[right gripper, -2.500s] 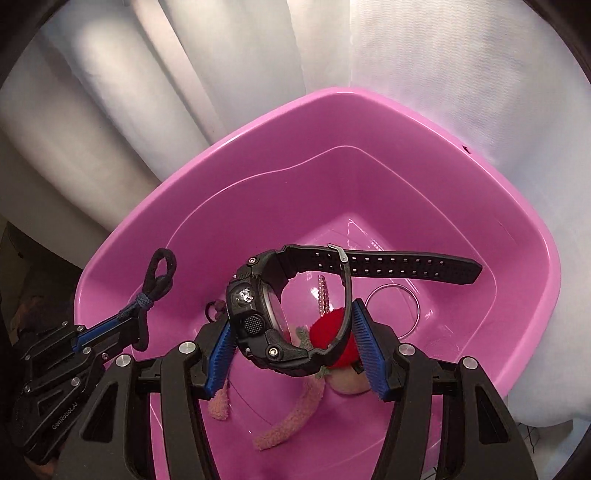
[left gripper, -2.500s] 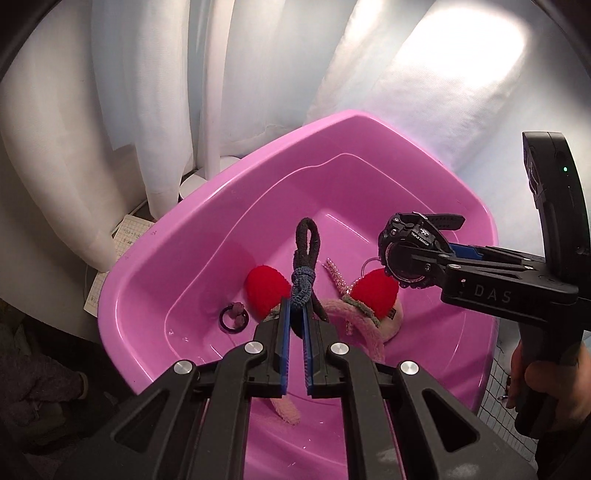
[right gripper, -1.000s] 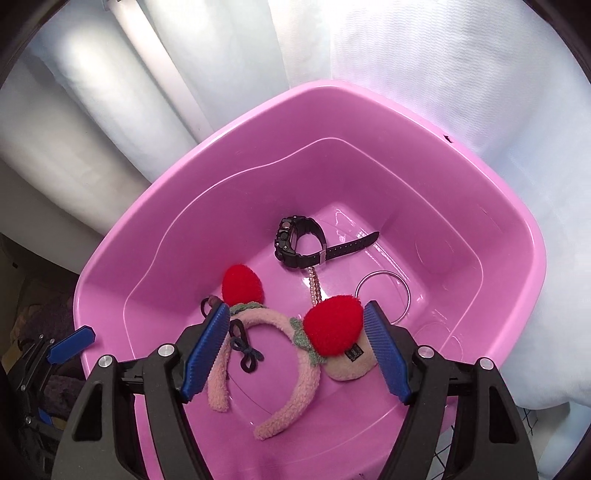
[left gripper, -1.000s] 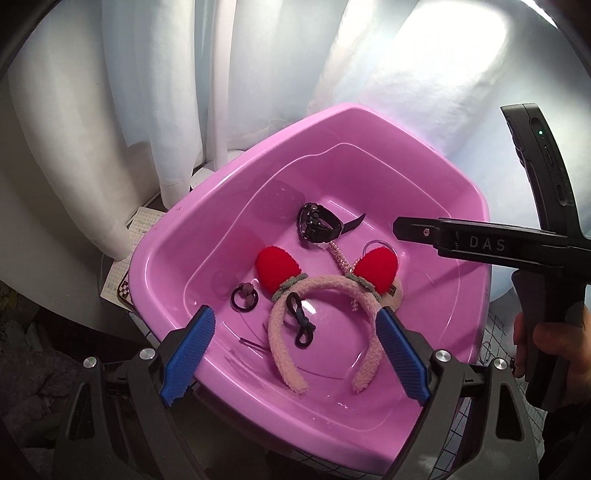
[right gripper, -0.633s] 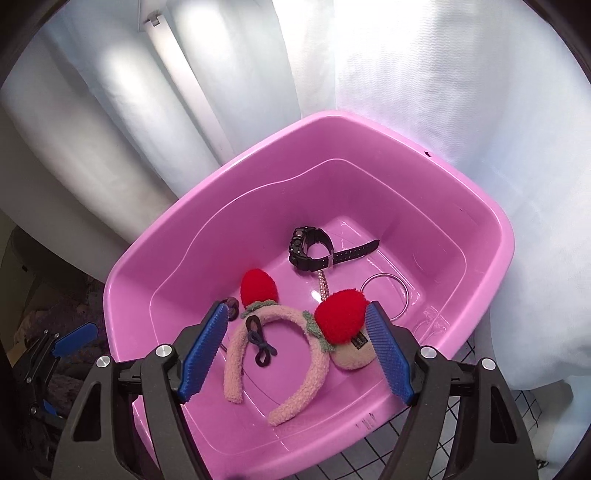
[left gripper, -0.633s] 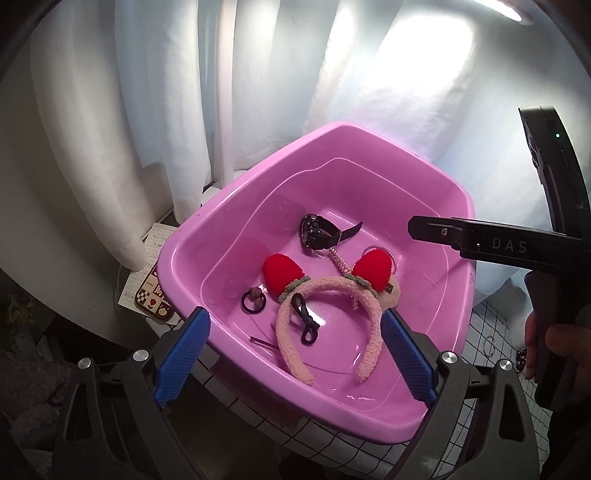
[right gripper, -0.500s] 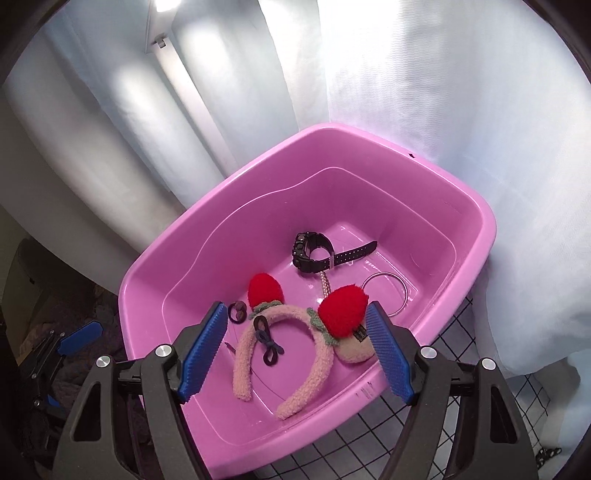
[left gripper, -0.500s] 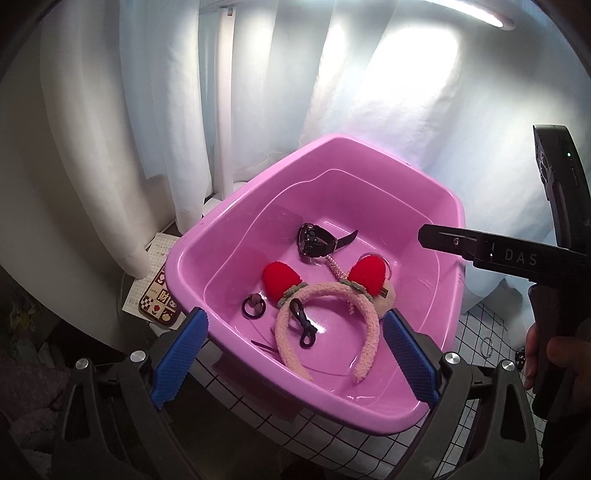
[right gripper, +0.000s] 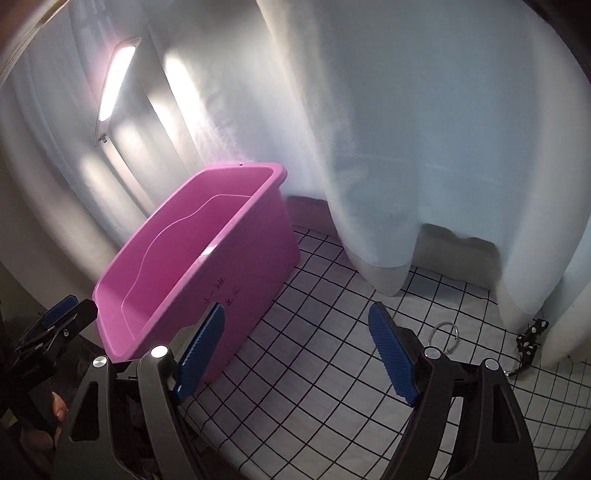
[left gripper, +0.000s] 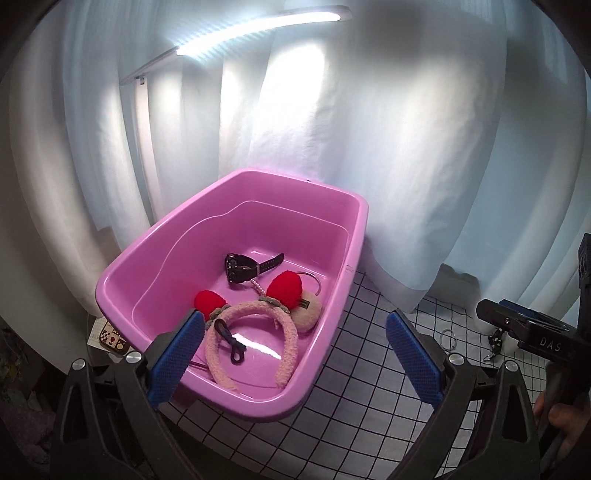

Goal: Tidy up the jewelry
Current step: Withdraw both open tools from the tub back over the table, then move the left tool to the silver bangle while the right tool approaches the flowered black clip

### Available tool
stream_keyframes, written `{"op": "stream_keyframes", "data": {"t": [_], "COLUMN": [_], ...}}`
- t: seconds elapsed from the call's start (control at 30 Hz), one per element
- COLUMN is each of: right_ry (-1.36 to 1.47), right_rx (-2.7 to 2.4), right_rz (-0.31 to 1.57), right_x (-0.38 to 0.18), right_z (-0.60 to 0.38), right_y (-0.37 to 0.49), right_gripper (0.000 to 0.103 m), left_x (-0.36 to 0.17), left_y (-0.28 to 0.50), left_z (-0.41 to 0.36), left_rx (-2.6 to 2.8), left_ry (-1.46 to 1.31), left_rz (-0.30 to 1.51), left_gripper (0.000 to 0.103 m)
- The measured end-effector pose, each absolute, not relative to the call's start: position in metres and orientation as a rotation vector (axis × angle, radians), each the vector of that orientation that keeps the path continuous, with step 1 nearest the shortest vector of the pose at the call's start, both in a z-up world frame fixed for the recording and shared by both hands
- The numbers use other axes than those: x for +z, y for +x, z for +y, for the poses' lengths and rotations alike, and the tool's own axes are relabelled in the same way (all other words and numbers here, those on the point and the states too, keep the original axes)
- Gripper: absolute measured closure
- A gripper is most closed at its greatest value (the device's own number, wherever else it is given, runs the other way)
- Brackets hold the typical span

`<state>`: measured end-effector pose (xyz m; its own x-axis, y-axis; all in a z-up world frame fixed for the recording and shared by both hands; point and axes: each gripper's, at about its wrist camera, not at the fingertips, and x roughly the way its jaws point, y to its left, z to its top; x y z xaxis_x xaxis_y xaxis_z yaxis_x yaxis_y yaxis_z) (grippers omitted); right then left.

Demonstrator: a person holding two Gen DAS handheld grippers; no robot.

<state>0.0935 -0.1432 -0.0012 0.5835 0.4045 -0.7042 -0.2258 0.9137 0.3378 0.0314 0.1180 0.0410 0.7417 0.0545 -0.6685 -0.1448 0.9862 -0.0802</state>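
A pink tub (left gripper: 325, 192) stands on a checked cloth; it also shows in the right wrist view (right gripper: 229, 254). Inside lie a black watch (left gripper: 240, 267), a fluffy pink headband with red strawberry ears (left gripper: 258, 314), a dark hair tie (left gripper: 231, 339), a bead strand and a thin ring. My left gripper (left gripper: 295, 354) is open and empty, in front of the tub. My right gripper (right gripper: 299, 354) is open and empty, over the cloth to the tub's right. A silver ring (right gripper: 447, 338) and a black spotted strap (right gripper: 530, 341) lie on the cloth.
White curtains (left gripper: 369, 110) hang behind the tub, down to the cloth. A lamp bar (left gripper: 258, 27) glows above. A patterned card (left gripper: 112, 334) lies left of the tub. The checked cloth (right gripper: 332, 387) spreads to the right.
Both grippers let go of the hair tie and watch into the tub, opened, and pulled back. The right gripper swung right toward the cloth.
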Motion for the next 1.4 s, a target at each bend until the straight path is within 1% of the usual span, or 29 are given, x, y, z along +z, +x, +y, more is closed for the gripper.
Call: {"op": "stream_keyframes", "data": {"t": [0.13,0.3,0.43,0.57,0.7,0.87,1.0,1.4], "right_ry": [0.240,0.259,0.293,0.282,0.314,0.312,0.335,0.331], "right_rx": [0.260,0.167,0.152,0.154,0.151,0.118,0.069,-0.038], "right_rz": [0.913,0.928,0.945,0.958,0.983,0.984,0.995,1.029], "right_x": [-0.032,-0.069,-0.091,-0.112,-0.134,-0.154,-0.168,-0.198], "right_z": [-0.214,-0.287,-0.325,-0.340,-0.348,-0.348,-0.347,-0.344], "right_y": [0.064,0.035,0.032,0.036,0.044,0.064,0.081,0.119], "right_gripper": [0.027,0.026,0.026,0.027,0.027,0.027,0.027,0.027], "left_x": [0.026,-0.010,-0.037,-0.061,-0.087,-0.118,-0.139,-0.179], "left_y": [0.044,0.064,0.075,0.087,0.104,0.132,0.157,0.203], "left_z": [0.056,-0.018,-0.063,-0.095,-0.111,-0.125,-0.128,-0.149], "left_rx": [-0.002,-0.035,-0.052,-0.055,-0.072,-0.073,-0.100,-0.201], "left_ry": [-0.117,-0.103,-0.093,-0.059,-0.064,0.017,0.024,0.080], "left_rz": [0.762,0.852,0.908,0.937,0.985,1.013,1.044,1.101], "left_gripper": [0.006,0.006,0.006,0.006,0.006,0.006,0.006,0.006]}}
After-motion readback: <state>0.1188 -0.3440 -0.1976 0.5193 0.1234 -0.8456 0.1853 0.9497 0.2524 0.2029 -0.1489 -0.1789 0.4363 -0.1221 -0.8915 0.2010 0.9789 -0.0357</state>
